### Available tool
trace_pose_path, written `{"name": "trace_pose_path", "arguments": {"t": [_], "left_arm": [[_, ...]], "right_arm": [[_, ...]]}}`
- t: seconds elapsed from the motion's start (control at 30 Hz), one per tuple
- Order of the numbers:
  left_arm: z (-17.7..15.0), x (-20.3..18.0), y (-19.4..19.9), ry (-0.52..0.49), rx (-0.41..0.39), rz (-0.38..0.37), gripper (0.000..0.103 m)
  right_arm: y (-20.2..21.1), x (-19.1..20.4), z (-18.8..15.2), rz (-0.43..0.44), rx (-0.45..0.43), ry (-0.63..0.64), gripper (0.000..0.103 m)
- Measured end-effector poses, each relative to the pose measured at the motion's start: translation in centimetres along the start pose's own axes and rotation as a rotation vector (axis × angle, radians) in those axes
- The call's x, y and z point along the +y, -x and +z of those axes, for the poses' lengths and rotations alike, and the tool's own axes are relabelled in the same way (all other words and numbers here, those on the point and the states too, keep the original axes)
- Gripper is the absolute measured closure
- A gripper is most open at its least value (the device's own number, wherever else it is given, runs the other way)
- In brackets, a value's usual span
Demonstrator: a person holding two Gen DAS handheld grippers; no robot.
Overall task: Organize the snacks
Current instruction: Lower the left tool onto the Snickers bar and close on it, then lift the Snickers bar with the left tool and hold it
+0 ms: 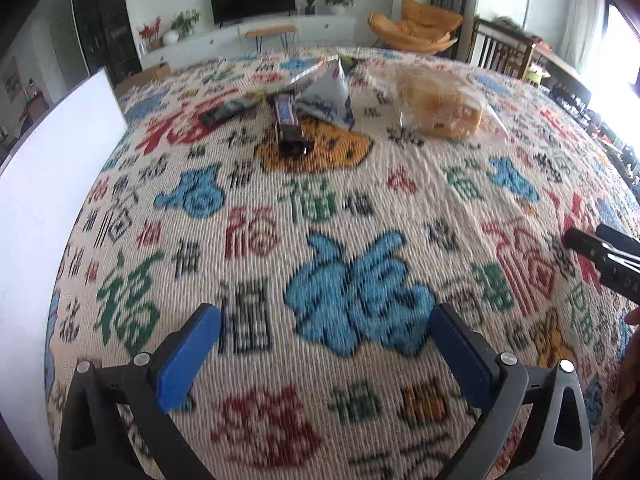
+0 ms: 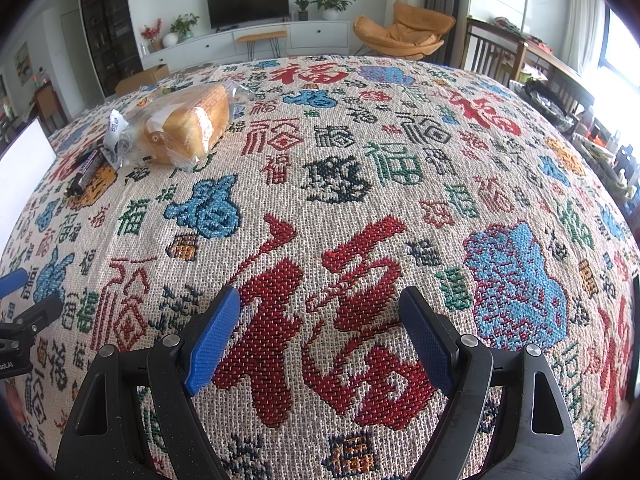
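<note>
A bagged loaf of bread [image 1: 440, 104] [image 2: 188, 124] lies far back on the patterned tablecloth [image 1: 320, 208] [image 2: 344, 184]. Left of it sit a white-and-blue snack bag [image 1: 328, 96] [image 2: 114, 132], a dark chocolate bar [image 1: 289, 124] [image 2: 86, 172] and a flat dark packet [image 1: 228, 110]. My left gripper [image 1: 326, 332] is open above the cloth, well short of the snacks, nothing between its blue pads. My right gripper [image 2: 320, 320] is also open and empty, low over a red character, the snacks far to its upper left. Each gripper shows at the other view's edge.
A white box wall [image 1: 52, 200] [image 2: 24, 168] stands at the table's left side. Beyond the table are a TV cabinet [image 2: 248, 44], an orange chair [image 1: 416, 28] and wooden chairs [image 2: 496, 56] at the right. Cluttered things line the far right edge.
</note>
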State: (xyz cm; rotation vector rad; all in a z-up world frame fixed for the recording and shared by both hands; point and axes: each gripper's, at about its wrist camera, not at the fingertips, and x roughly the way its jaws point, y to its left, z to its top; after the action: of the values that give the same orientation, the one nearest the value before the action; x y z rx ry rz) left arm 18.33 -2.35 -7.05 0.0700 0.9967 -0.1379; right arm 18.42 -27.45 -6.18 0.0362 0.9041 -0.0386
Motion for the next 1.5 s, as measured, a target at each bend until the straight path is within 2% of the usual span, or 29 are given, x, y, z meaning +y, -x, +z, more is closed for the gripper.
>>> {"name": "trace_pose_path", "arguments": {"t": [0.1,0.13,0.2,0.3,0.37,0.47,0.53,0.57,0.6,0.63,0.67,0.7,0.77,0.9,1.0,1.13,1.23,1.27,1.3,1.33,1.37,1.43,1.5], "left_arm": [[-0.2,-0.1,0.6,-0.021,0.079,-0.033,0.0],[0.4,0.2,0.9,-0.024,0.084,-0.084,0.0],[2.0,1.3,1.6,-0.013,0.042,-0.124,0.0],[6.4,3.7,1.7,0.045,-0.014,-0.097,0.0],[9.1,4.9,0.3,0.092,0.012,-0.125,0.0],[11.9,5.1,-2.4,0.132,0.052,-0.109,0.003],[13.1,4.4,-3.8,0.115,0.04,-0.071,0.012],[13.7,3.8,-4.6,0.093,0.04,-0.036,0.024],[14.1,3.2,-5.2,0.075,0.041,-0.012,0.039],[14.5,2.7,-6.0,0.052,0.048,0.006,0.049],[14.4,2.7,-6.6,0.043,0.059,0.008,0.073],[14.4,2.7,-7.1,0.04,0.072,0.006,0.084],[13.8,3.1,-6.9,0.059,0.049,-0.028,0.086],[10.5,4.3,-4.2,0.085,0.038,-0.104,0.086],[6.2,5.4,-0.9,0.097,0.049,-0.139,0.086],[0.1,6.3,2.6,0.084,0.068,-0.149,0.086],[-1.9,5.7,3.0,0.025,0.06,-0.133,0.082],[-2.0,5.4,3.1,0.001,0.041,-0.127,0.074],[-1.9,5.0,3.1,-0.015,0.032,-0.123,0.055],[-1.7,4.8,2.9,-0.019,0.024,-0.118,0.043],[-1.3,4.6,2.6,-0.012,0.006,-0.107,0.025],[-0.6,4.5,2.1,-0.006,-0.03,-0.077,0.021],[-0.2,4.7,1.2,-0.012,-0.018,-0.052,0.021]], "right_arm": [[-0.2,0.0,0.1,0.001,0.0,-0.001,0.019],[-0.2,0.0,0.1,0.002,0.0,-0.002,0.019],[-0.3,0.0,0.1,0.002,0.0,-0.002,0.019],[-0.2,0.0,0.1,0.003,0.0,-0.002,0.018],[-0.3,0.0,0.1,0.004,0.0,-0.002,0.018],[-0.2,0.0,0.1,0.004,0.0,-0.003,0.018],[-0.3,-0.1,0.1,0.004,0.0,-0.003,0.018],[-0.3,-0.1,0.1,0.004,0.0,-0.003,0.018],[-0.2,0.0,0.1,0.004,0.0,-0.003,0.018],[-0.3,-0.1,0.1,0.004,0.0,-0.003,0.018],[-0.3,0.0,0.1,0.004,0.0,-0.003,0.018],[-0.2,0.0,0.1,0.004,0.0,-0.003,0.018],[-0.3,0.0,0.1,0.004,0.0,-0.003,0.018],[-0.3,-0.1,0.1,0.004,0.0,-0.003,0.018],[-0.3,-0.1,0.1,0.005,0.0,-0.003,0.018],[-0.3,-0.1,0.1,0.003,0.0,-0.002,0.018],[-0.4,0.0,0.2,0.004,0.0,-0.003,0.018],[-0.3,0.0,0.2,0.004,0.0,-0.003,0.018],[-0.3,0.0,0.1,0.004,0.0,-0.003,0.018],[-0.3,0.0,0.1,0.004,0.0,-0.003,0.018],[-0.3,0.0,0.1,0.004,0.0,-0.003,0.018],[-0.3,0.0,0.2,0.005,0.0,-0.004,0.018],[-0.3,0.0,0.1,0.005,0.0,-0.004,0.018]]}}
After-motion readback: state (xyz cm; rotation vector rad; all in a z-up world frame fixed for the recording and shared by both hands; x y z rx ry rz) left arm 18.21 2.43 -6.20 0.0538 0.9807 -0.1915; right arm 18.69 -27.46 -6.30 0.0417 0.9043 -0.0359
